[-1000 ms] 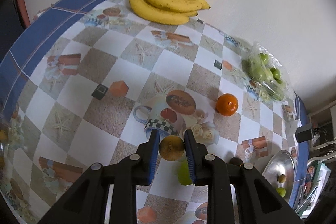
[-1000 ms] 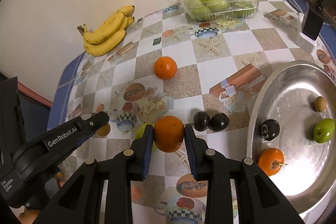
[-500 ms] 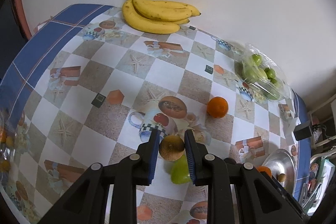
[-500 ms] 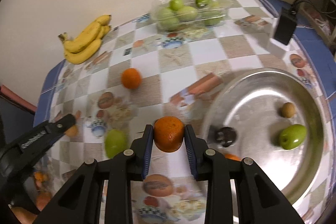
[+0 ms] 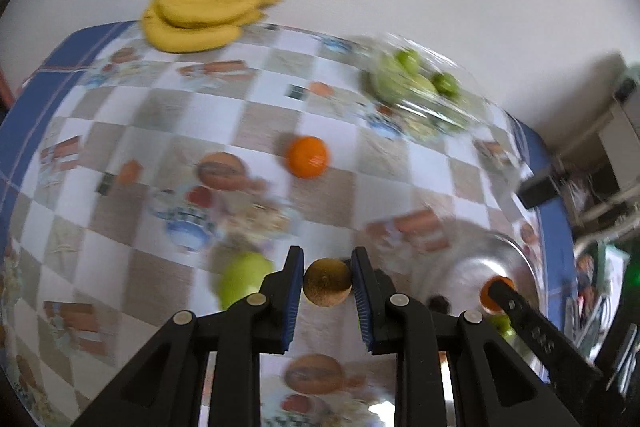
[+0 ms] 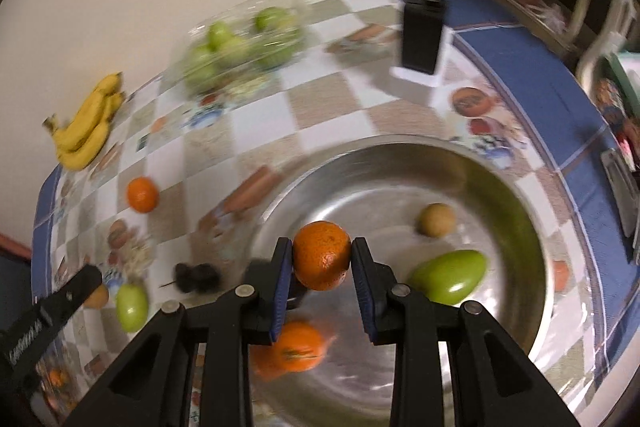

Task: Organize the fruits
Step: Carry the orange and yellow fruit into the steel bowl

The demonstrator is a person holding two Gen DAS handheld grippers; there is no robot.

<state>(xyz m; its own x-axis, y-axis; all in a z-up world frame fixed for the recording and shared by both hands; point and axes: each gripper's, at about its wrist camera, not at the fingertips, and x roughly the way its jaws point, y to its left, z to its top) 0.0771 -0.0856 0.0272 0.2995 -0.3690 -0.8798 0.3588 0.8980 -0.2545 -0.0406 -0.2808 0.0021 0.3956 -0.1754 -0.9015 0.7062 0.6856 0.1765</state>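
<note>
Covering the bench (image 5: 132,211) is a checked cloth with a blue border, and most of the fruit lies spread across it. Near the right edge sits a wide metal bowl (image 6: 532,267), which holds a green fruit (image 6: 448,277), a small tan fruit (image 6: 436,219), an orange (image 6: 292,351) and a dark fruit half hidden behind the tongs. At the far edge, against the wall, lie a bunch of bananas (image 5: 200,17) and, further right, a clear plastic box of green fruit (image 5: 416,95). A black box (image 6: 420,35) stands near the far right corner.

Out on the cloth, well apart from the bowl, a loose orange (image 5: 308,157) lies toward the middle, a green pear-like fruit (image 5: 240,279) nearer the front, and two dark plums (image 6: 196,277) just beside the bowl's left rim.

Over the bowl, the right tongs (image 6: 322,267) are clamped on a second orange (image 6: 322,255), gripped squarely between the blue pads. Left of the bowl, the left tongs (image 5: 327,287) pinch a small brown fruit (image 5: 327,287) at their tips, above the cloth. Both views are blurred.
</note>
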